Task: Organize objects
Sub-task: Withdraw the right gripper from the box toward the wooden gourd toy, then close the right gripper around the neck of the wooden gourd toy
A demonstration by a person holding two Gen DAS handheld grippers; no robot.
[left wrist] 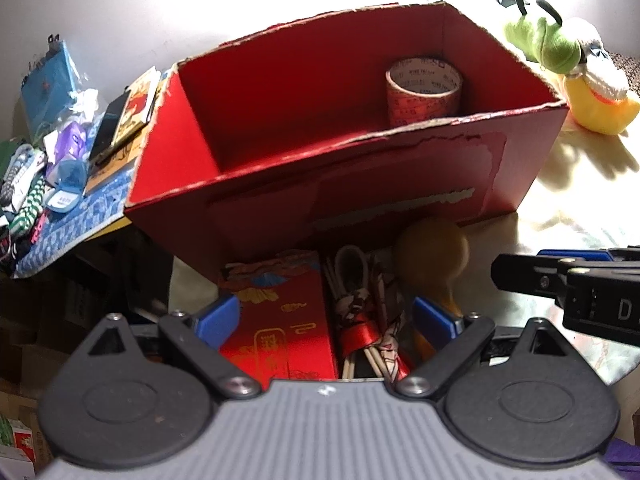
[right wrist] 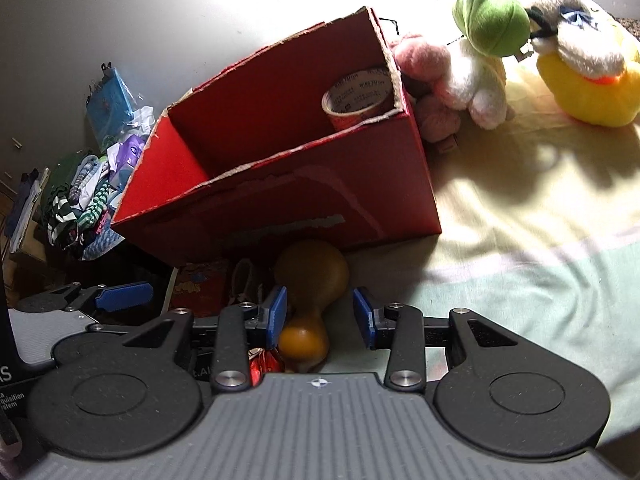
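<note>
Far off to the left of both grippers, a heap of striped socks (left wrist: 24,188) and small packets lies on a blue patterned cloth (left wrist: 80,216), with a blue packaged item (left wrist: 50,80) behind it near the wall. The left gripper (left wrist: 326,316) has its blue pads (left wrist: 218,316) spread wide apart, holding nothing; between them, directly ahead and low, lies a red packet with gold print (left wrist: 288,336), and just to its right a bundle of thin wooden sticks tied with red ribbon (left wrist: 362,332). Beyond these stands an open red cardboard box (left wrist: 280,192) with torn edges, close in front of both grippers; a roll of printed tape (left wrist: 424,90) stands upright in its far right corner. To the right of the sticks, a brown gourd (right wrist: 308,292) lies on the pale bedcover (right wrist: 520,240), its wide end toward the box. The right gripper (right wrist: 320,316) straddles the gourd's narrow neck with its pads (right wrist: 362,318) apart, the left pad very near the neck; whether it touches cannot be told, and the other stands clear. Further right and behind the box sit plush toys: a pink and white one (right wrist: 460,76) beside the box's right wall, a green one (right wrist: 494,22) above it, and a yellow duck (right wrist: 592,84) farthest right.
</note>
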